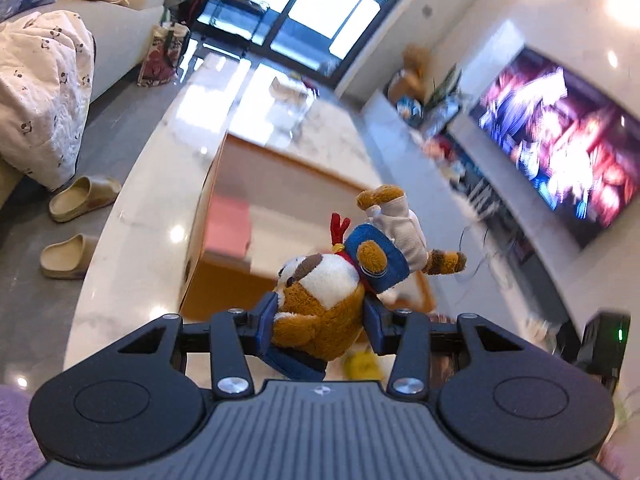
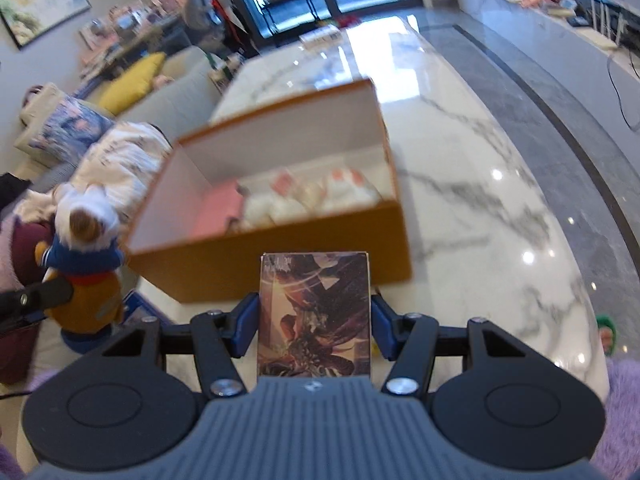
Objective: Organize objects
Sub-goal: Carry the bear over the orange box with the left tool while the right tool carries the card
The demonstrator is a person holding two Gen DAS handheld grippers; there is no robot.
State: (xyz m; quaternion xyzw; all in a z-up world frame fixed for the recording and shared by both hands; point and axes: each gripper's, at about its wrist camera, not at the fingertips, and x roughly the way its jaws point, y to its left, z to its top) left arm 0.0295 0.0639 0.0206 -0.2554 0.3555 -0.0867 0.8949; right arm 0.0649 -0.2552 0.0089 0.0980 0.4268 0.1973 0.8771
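Plush dog (image 1: 320, 300): brown and white, blue jacket, clamped at the head, body and legs sticking out above the orange box (image 1: 208, 216).
Left gripper (image 1: 320, 320): narrowed onto the plush dog, blue pads (image 1: 266, 320) pressing both sides.
Card box (image 2: 315, 314): dark illustrated face, held upright just in front of the orange box.
Right gripper (image 2: 315, 320): partly closed, pads against both card box edges.
Orange box: open, on the marble worktop (image 2: 480, 208), with a pink item (image 2: 218, 212) and white plush things (image 2: 308, 196) inside.

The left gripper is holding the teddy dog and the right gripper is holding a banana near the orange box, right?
Not quite. The right gripper holds a picture card box, not a banana, as the right wrist view shows. The left gripper does hold the teddy dog, near the orange box.
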